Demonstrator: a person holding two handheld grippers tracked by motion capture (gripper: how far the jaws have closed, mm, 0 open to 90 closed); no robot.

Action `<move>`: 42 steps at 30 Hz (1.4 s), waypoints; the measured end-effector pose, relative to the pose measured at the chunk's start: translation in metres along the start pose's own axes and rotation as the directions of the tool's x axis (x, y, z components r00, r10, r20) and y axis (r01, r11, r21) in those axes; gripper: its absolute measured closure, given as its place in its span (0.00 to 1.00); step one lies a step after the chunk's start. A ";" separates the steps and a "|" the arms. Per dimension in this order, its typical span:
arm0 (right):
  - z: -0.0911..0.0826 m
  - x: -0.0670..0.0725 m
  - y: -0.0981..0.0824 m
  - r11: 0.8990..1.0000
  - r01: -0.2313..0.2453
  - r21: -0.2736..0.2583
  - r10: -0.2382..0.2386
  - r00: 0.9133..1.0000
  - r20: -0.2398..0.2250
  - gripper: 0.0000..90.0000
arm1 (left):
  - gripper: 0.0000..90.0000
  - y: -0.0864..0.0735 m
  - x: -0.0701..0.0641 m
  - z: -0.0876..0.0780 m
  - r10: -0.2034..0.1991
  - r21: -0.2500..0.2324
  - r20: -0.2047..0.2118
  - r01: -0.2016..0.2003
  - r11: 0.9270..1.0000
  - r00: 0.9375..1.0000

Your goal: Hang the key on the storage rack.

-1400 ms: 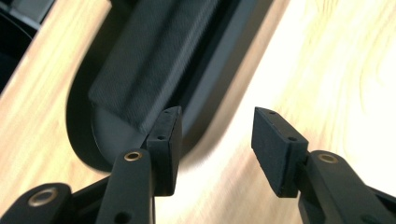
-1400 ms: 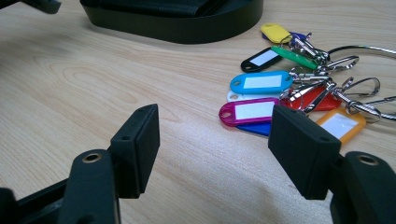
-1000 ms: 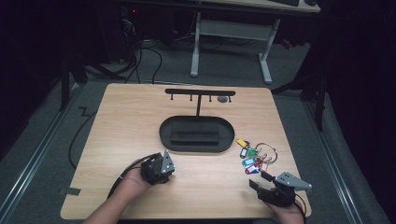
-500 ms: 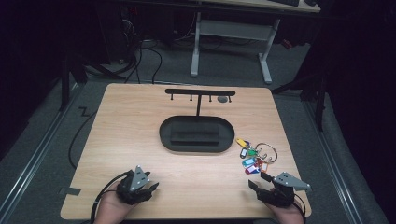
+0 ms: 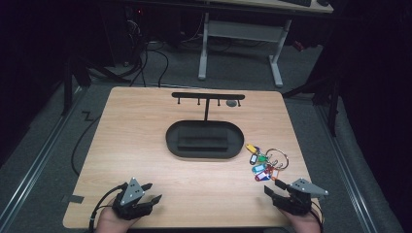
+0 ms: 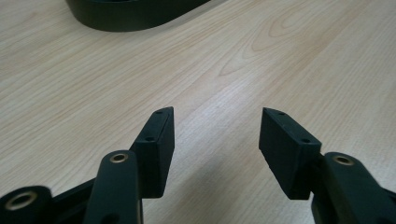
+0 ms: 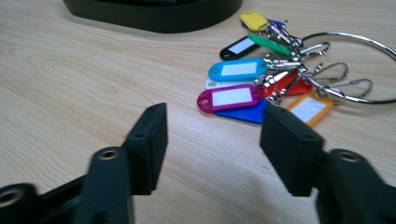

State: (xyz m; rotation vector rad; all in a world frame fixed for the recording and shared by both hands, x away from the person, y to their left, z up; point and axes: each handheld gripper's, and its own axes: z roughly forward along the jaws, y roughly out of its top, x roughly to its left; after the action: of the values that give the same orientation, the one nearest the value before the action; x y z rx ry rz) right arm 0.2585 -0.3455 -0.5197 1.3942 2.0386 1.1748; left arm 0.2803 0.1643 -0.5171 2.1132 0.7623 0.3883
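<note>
With the bunch of coloured plastic key tags on metal rings (image 7: 261, 79) lying on the wooden tabletop (image 5: 145, 145) just ahead of the empty right gripper (image 7: 212, 140), whose jaws have just been narrowing, the reach seems under way, calling for a short advance, while the left gripper (image 6: 215, 140), empty, has been widening.

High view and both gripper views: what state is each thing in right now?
Left gripper: open, nothing between its jaws, which have just been opening; low over bare wood.
Right gripper: open, holding nothing, jaws just been closing; aimed at the key tags.
Key tags: lying flat in a bunch on their ring, untouched.
Black tray: flat on the table.
Hook rack: upright behind the tray, nothing hung on its hooks.
</note>
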 end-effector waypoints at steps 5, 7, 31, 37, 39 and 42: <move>-0.004 -0.008 0.014 0.997 -0.008 0.075 0.007 1.000 0.011 0.61 | 0.51 -0.001 -0.002 0.000 0.021 -0.001 0.022 -0.021 1.000 1.000; -0.004 -0.012 0.019 0.994 0.004 0.110 -0.007 1.000 0.021 0.62 | 0.51 -0.002 -0.003 0.001 0.040 0.005 0.019 -0.040 0.999 0.999; 0.065 -0.099 0.124 0.785 -0.161 0.598 0.028 0.974 0.226 0.64 | 0.50 -0.003 -0.012 0.006 0.093 0.037 0.071 -0.096 0.995 0.993; 0.078 -0.105 0.127 0.719 -0.217 0.660 0.062 0.966 0.250 0.62 | 0.50 -0.004 -0.013 0.005 0.089 0.033 0.084 -0.092 0.995 0.992; 0.083 -0.105 0.127 0.691 -0.224 0.687 0.048 0.963 0.266 0.63 | 0.50 -0.003 -0.014 0.005 0.090 0.032 0.087 -0.093 0.995 0.992; 0.089 -0.108 0.125 0.659 -0.260 0.706 0.061 0.954 0.294 0.63 | 0.50 -0.003 -0.015 0.005 0.099 0.029 0.090 -0.102 0.994 0.991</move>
State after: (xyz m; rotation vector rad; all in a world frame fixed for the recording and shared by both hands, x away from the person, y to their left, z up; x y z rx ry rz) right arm 0.4375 -0.3872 -0.4818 1.9959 2.3361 0.1280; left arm 0.2702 0.1532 -0.5225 2.1913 0.6166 0.3354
